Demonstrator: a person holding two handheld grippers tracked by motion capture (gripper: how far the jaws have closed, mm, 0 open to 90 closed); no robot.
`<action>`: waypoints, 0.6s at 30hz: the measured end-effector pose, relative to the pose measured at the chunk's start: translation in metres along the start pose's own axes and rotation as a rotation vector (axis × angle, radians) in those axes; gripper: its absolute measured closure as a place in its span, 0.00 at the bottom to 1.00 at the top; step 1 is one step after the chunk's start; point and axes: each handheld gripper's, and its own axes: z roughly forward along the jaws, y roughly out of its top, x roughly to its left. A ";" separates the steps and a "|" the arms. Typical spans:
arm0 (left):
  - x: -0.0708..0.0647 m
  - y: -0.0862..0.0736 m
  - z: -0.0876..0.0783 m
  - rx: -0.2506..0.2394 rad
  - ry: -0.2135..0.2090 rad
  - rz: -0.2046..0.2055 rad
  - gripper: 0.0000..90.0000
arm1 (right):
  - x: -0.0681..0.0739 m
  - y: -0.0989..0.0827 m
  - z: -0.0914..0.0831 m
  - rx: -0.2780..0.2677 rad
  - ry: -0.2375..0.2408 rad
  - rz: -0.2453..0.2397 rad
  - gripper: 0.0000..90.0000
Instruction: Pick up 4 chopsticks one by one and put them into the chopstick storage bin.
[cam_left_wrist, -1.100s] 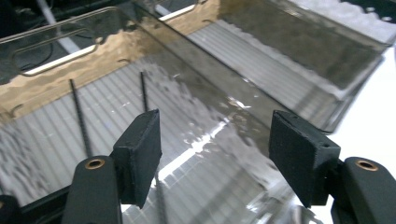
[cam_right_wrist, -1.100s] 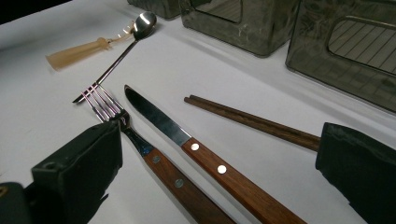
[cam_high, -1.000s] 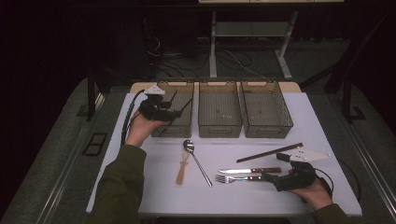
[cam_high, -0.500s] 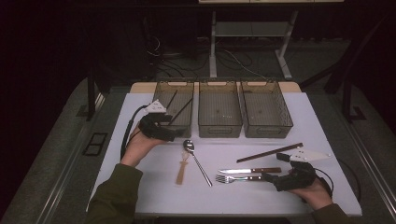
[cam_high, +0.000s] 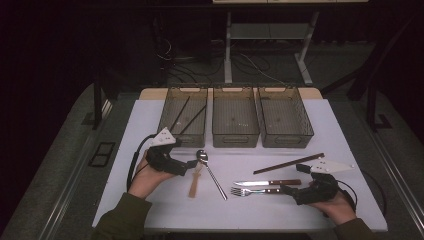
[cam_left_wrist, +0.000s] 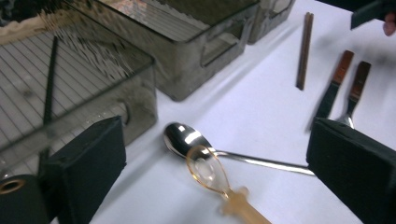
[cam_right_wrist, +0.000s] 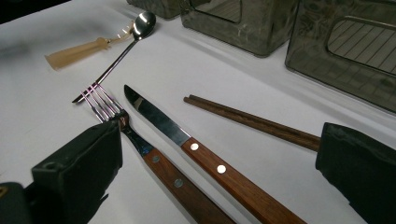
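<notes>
My left gripper hovers low over the white table, just in front of the left bin. In the left gripper view its jaws stand open and have just been opening, pressing on nothing. On the table between them lie the bowl of an amber plastic spoon and a metal spoon. My right gripper rests open at the near right, its jaws straddling a wood-handled fork and knife. Brown chopsticks lie just beyond.
Three grey mesh bins stand in a row at the back of the table. The left one holds dark chopsticks; the middle bin and the right bin look bare inside. Cables trail from both grippers.
My left gripper has come away from the left bin, toward the near side and down to the two spoons. The right hand has kept still.
</notes>
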 end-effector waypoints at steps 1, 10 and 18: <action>-0.002 -0.003 -0.001 -0.002 0.002 0.010 0.04 | 0.000 0.000 0.000 0.000 0.001 -0.002 0.01; -0.016 -0.025 -0.003 -0.001 -0.017 0.018 0.00 | 0.000 0.000 -0.001 0.001 0.002 -0.006 0.01; -0.024 -0.040 -0.006 -0.017 -0.038 0.041 0.00 | 0.000 0.000 -0.001 0.001 0.002 -0.009 0.01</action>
